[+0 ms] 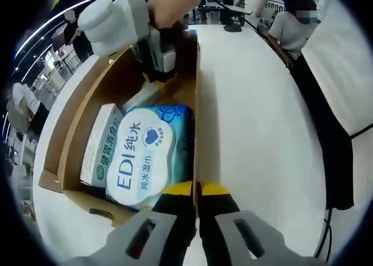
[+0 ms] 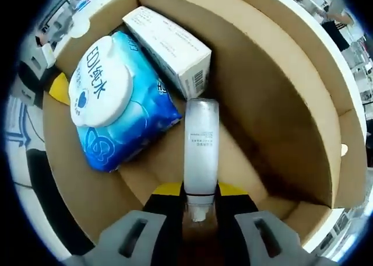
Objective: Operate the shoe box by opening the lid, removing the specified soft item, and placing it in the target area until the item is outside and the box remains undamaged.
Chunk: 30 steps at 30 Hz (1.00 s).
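Currently, left gripper [image 1: 196, 191] at bottom centre of left gripper view, jaws clamped on box wall [image 1: 197, 102]. Right gripper [image 2: 199, 197] at bottom centre of right gripper view, inside shoe box [image 2: 280, 91], grasping capped end of frosted bottle [image 2: 201, 143]. Blue wipes pack [image 2: 116, 102] lies centre-left, touching white carton [image 2: 169, 44] above it.

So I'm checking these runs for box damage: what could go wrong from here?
The left gripper is clamped on the box wall; pulling or twisting there could crease or tear the cardboard. The right gripper holds the frosted tube only near its cap end, so it may slip or pivot on the lift. The tube's far end lies close against the white carton and the wet wipes pack, which could snag it.
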Tool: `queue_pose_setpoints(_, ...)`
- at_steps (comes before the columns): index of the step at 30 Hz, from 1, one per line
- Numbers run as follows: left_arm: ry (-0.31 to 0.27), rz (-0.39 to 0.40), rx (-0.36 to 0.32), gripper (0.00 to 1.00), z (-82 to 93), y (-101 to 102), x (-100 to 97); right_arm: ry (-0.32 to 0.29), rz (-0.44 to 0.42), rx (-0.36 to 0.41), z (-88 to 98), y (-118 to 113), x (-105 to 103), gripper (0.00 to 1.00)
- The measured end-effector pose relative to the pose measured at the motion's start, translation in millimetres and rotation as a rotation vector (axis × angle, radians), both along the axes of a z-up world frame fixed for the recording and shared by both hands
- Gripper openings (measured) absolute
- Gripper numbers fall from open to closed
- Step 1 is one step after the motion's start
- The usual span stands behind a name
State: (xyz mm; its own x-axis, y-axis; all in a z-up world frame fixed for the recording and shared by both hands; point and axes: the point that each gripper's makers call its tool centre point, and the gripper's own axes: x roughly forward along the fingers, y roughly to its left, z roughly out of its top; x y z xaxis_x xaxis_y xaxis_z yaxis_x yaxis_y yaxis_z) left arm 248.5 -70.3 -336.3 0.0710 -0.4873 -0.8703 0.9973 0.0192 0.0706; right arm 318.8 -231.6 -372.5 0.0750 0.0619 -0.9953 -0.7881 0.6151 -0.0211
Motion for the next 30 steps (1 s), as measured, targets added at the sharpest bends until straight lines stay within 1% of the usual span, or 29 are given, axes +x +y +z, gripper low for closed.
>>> queue_pose_setpoints(3,0.002,0.001,0.0,0.0,0.0,0,0.2,0.0,-0.006,-0.015,0.6,-2,-2,0.18)
queue_pose_setpoints(5,0.003,0.002,0.0,0.0,0.1,0,0.1,-0.042,-0.002,-0.024,2.3,-8,-2,0.17)
queue_pose_setpoints(7,0.002,0.005,0.001,0.0,0.0,0,0.0,-0.026,-0.022,-0.019,3.8,-10,-6,0.17)
queue_pose_setpoints(9,-0.001,0.004,0.001,0.0,0.0,0,-0.2,-0.025,-0.034,-0.01,5.8,-11,-7,0.17)
queue_pose_setpoints(11,-0.001,0.003,0.001,0.0,-0.1,0,-0.6,-0.012,-0.08,0.047,12.6,-5,-9,0.17)
queue_pose_setpoints(12,0.0,0.003,0.001,0.0,-0.1,0,-0.5,0.013,-0.078,0.085,16.4,1,-11,0.18)
queue_pose_setpoints(13,0.002,0.004,0.001,0.0,-0.1,1,-0.4,0.014,-0.073,0.083,25.0,-1,-10,0.18)
queue_pose_setpoints(15,0.001,0.001,0.001,0.0,0.1,1,-0.4,0.007,-0.076,0.072,31.8,-6,-8,0.18)
queue_pose_setpoints(16,0.0,0.0,0.001,0.0,0.5,1,-0.8,0.037,-0.124,0.099,39.2,-8,-12,0.17)
queue_pose_setpoints(17,0.0,-0.001,0.001,0.0,0.6,1,-0.8,0.047,-0.151,0.129,42.5,-7,-12,0.17)
queue_pose_setpoints(18,0.001,-0.001,0.0,0.0,0.6,1,-0.8,0.039,-0.204,0.151,45.8,-9,-10,0.17)
queue_pose_setpoints(19,0.001,0.0,0.0,0.0,0.4,1,-0.7,0.039,-0.227,0.166,49.4,-9,-12,0.17)
queue_pose_setpoints(20,0.001,0.0,0.0,0.0,0.3,1,-0.6,0.036,-0.217,0.165,50.2,-11,-12,0.18)
queue_pose_setpoints(23,0.0,0.0,0.0,0.0,0.1,1,-0.3,0.0,-0.214,0.176,55.5,-13,-8,0.18)
queue_pose_setpoints(24,-0.001,0.0,0.0,0.0,0.4,1,-0.7,-0.033,-0.255,0.218,59.7,-10,-3,0.18)
queue_pose_setpoints(25,-0.001,0.001,0.0,0.0,0.6,2,-0.8,-0.046,-0.285,0.249,63.0,-8,-1,0.18)
queue_pose_setpoints(26,-0.002,0.001,0.0,0.0,0.2,2,-0.8,-0.059,-0.333,0.304,69.0,-5,3,0.18)
queue_pose_setpoints(28,-0.003,0.003,0.0,0.0,0.3,2,-1.4,-0.087,-0.349,0.347,75.8,-3,5,0.18)
queue_pose_setpoints(29,-0.004,0.003,0.0,0.0,0.3,2,-1.5,-0.098,-0.368,0.381,81.3,-2,6,0.18)
queue_pose_setpoints(30,-0.004,0.004,0.0,0.0,0.3,2,-1.6,-0.113,-0.411,0.406,85.0,-3,9,0.18)
